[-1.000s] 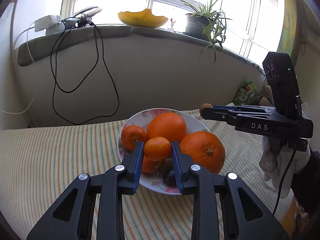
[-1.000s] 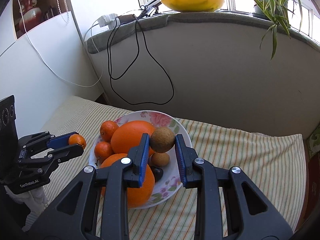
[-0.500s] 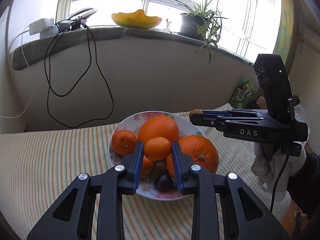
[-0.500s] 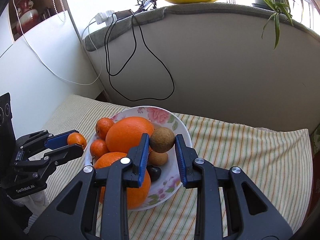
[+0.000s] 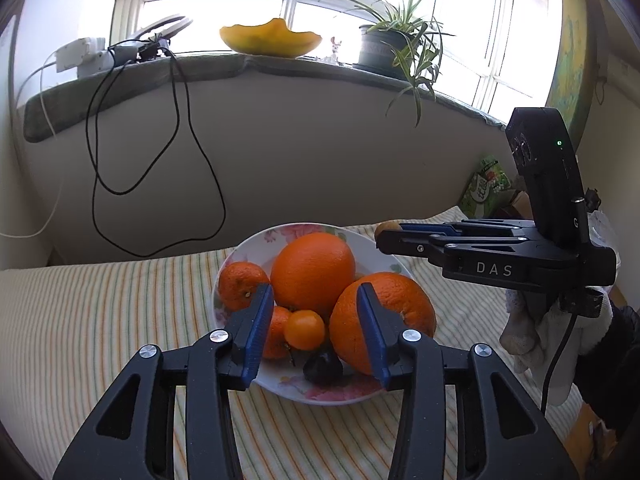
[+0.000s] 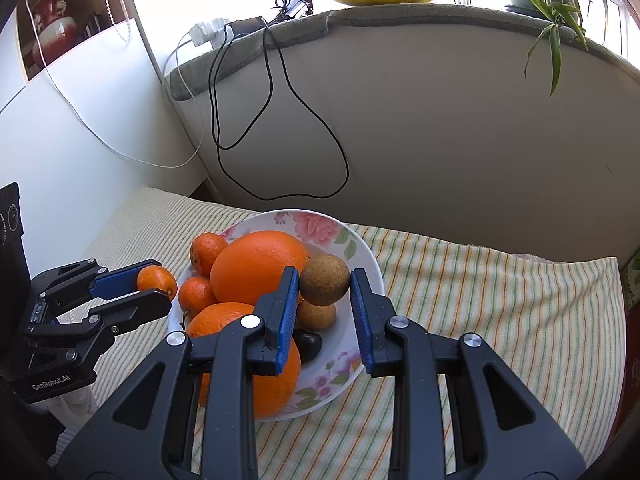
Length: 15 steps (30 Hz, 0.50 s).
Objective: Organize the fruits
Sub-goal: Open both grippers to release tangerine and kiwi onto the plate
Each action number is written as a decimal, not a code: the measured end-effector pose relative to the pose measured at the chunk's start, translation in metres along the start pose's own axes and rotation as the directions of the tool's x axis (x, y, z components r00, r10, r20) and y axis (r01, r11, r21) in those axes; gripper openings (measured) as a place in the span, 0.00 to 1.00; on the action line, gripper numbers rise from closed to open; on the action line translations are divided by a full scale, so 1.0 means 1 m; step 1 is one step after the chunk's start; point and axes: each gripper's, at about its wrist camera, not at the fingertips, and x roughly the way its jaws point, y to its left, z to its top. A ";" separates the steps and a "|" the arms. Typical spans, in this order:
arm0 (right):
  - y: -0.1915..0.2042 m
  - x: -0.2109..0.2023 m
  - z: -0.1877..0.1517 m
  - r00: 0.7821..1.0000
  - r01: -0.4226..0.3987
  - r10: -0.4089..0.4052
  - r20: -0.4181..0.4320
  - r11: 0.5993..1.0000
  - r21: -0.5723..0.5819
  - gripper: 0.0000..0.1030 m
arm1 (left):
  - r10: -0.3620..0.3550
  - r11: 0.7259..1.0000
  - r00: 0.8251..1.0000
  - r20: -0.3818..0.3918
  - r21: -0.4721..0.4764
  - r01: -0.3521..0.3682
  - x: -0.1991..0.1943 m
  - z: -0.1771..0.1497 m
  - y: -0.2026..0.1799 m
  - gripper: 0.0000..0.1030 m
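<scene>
Opening now, left gripper (image 5: 310, 330) jaws stand clear of small mandarin (image 5: 304, 329), low-centre frame, dropping between them onto plate (image 5: 256, 380). Right gripper (image 6: 324, 292) jaws clamped on brown round fruit (image 6: 324, 285) directly above plate, mid-frame.

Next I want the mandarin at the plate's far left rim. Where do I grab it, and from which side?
Take the mandarin across its upper half, probably coming down from above on the rim side. Its top and the face toward the plate rim are bare; the big orange crowds its other side and a smaller mandarin sits in front, blocking a level approach.
</scene>
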 end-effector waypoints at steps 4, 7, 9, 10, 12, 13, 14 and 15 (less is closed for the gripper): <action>0.001 -0.002 0.000 1.000 0.013 -0.013 0.011 1.000 -0.003 0.55 | 0.003 1.000 1.000 0.000 -0.003 -0.003 -0.001 0.000 0.002 0.45; 0.002 -0.004 0.001 1.000 0.009 -0.009 0.019 1.000 -0.003 0.60 | 0.004 1.000 1.000 -0.002 -0.005 -0.004 0.000 0.000 0.002 0.45; 0.004 -0.005 0.001 1.000 0.014 -0.013 0.018 1.000 -0.007 0.60 | 0.005 1.000 1.000 -0.002 -0.005 -0.005 -0.001 0.000 0.002 0.47; 0.004 -0.005 0.001 1.000 0.013 -0.013 0.017 1.000 -0.008 0.60 | 0.007 1.000 1.000 -0.001 -0.006 -0.007 -0.001 -0.001 0.002 0.49; 0.005 -0.006 -0.001 1.000 0.012 -0.012 0.018 1.000 -0.008 0.60 | 0.009 1.000 1.000 0.000 -0.009 -0.009 -0.002 -0.001 0.003 0.50; 0.006 -0.007 -0.002 1.000 0.011 -0.011 0.018 1.000 -0.008 0.60 | 0.010 1.000 1.000 0.000 -0.010 -0.010 -0.003 -0.001 0.003 0.50; 0.006 -0.007 -0.002 1.000 0.012 -0.012 0.018 1.000 -0.009 0.61 | 0.012 1.000 1.000 0.001 -0.011 -0.012 -0.004 -0.001 0.003 0.50; 0.007 -0.008 -0.002 1.000 0.012 -0.012 0.019 1.000 -0.010 0.61 | 0.013 1.000 1.000 0.001 -0.011 -0.013 -0.005 -0.001 0.003 0.50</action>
